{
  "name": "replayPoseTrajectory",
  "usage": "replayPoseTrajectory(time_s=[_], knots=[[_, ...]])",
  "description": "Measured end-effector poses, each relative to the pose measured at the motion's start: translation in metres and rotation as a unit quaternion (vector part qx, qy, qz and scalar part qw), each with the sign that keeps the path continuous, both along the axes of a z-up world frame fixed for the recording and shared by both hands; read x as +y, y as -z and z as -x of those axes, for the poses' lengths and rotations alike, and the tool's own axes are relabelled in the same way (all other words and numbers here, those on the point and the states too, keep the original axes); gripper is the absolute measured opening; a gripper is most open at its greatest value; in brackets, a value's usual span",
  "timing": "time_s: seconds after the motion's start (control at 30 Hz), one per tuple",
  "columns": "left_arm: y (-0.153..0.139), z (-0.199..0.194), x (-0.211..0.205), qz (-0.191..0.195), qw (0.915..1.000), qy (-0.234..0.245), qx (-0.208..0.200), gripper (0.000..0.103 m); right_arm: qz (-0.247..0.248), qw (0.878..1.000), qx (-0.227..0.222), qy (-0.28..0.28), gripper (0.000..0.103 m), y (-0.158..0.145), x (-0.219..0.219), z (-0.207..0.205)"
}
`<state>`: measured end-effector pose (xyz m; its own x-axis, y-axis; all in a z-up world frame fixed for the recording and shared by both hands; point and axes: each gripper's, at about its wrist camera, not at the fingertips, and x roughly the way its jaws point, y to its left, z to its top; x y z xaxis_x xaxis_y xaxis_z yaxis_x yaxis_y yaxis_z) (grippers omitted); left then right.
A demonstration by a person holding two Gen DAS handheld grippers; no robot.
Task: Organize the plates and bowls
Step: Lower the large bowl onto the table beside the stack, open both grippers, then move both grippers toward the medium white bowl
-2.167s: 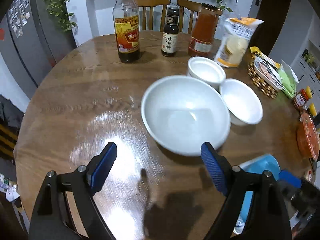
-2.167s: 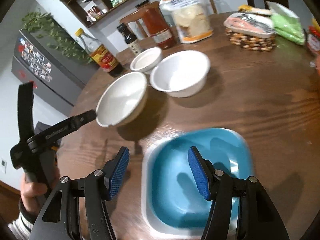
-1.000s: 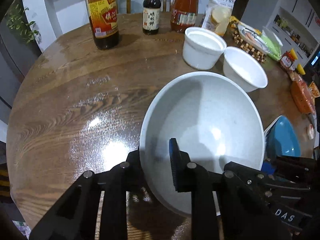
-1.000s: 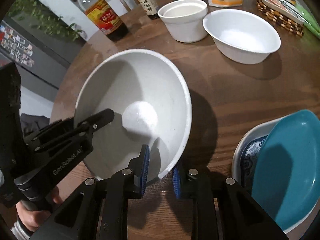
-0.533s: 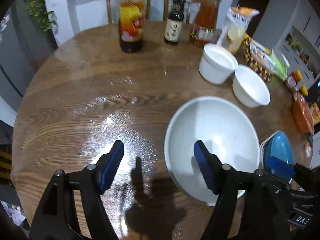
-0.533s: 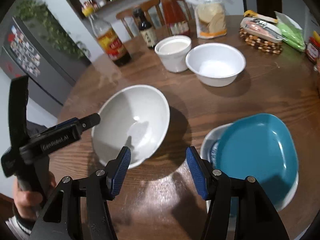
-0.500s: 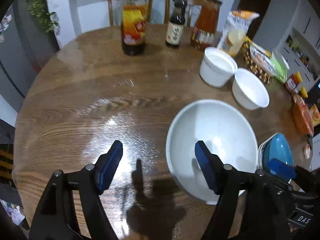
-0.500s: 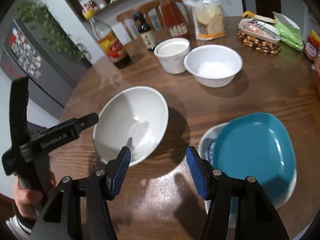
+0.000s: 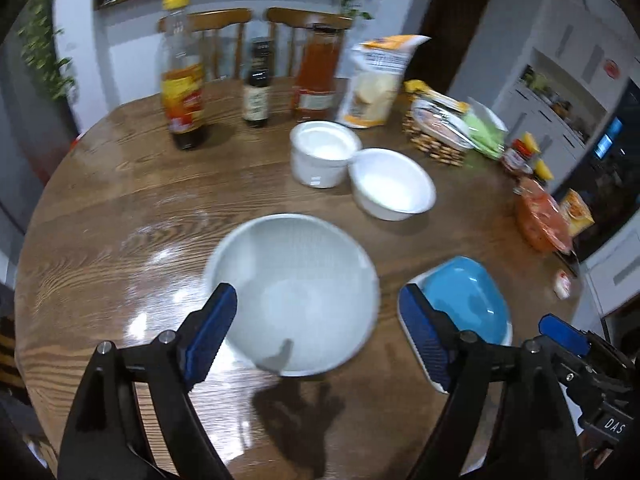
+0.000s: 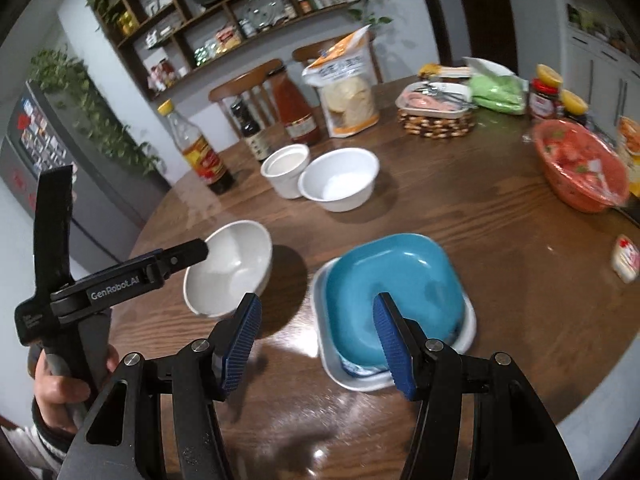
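Large bowl [image 9: 296, 292] apparently free; left gripper [image 9: 320, 332] opening

Light level: I read moderate indoor light from overhead in both views.
Glare: white sheen on the bench [image 9: 132, 264] ahead of the left tool [image 9: 316, 334]; a small hotspot low in the right wrist view.
Shadows: tool shadow falls dark beneath the large white bowl [image 9: 292, 292]; soft shadow beside the bowl.
Blur: I note motion smear on bottles [image 9: 182, 92] and background.
Distortion: strong fisheye bending, black vignette at corners.
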<state>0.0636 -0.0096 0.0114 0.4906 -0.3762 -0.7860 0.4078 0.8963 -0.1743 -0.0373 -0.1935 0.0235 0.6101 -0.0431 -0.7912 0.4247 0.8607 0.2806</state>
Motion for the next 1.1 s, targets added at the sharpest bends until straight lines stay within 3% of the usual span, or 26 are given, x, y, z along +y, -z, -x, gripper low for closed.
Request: replayPoseTrajectory(time_s=[0.3,0.5,1.1], knots=[[-0.011,0.017,-0.066,-0.022,0.9970,0.072,-0.017,0.084,0.003,0.999,-0.017,0.043,0.059,-0.008,-0.017,0.041],[-0.014,0.022,-0.087,-0.026,0.9952,0.093,-0.015,0.084,0.000,0.997,-0.029,0.067,0.059,-0.012,-0.031,0.058],[-0.043,-0.001,-0.125,-0.031,0.9939,0.095,-0.048,0.084,-0.008,0.996,-0.037,0.081,0.059,-0.013,-0.064,0.058]])
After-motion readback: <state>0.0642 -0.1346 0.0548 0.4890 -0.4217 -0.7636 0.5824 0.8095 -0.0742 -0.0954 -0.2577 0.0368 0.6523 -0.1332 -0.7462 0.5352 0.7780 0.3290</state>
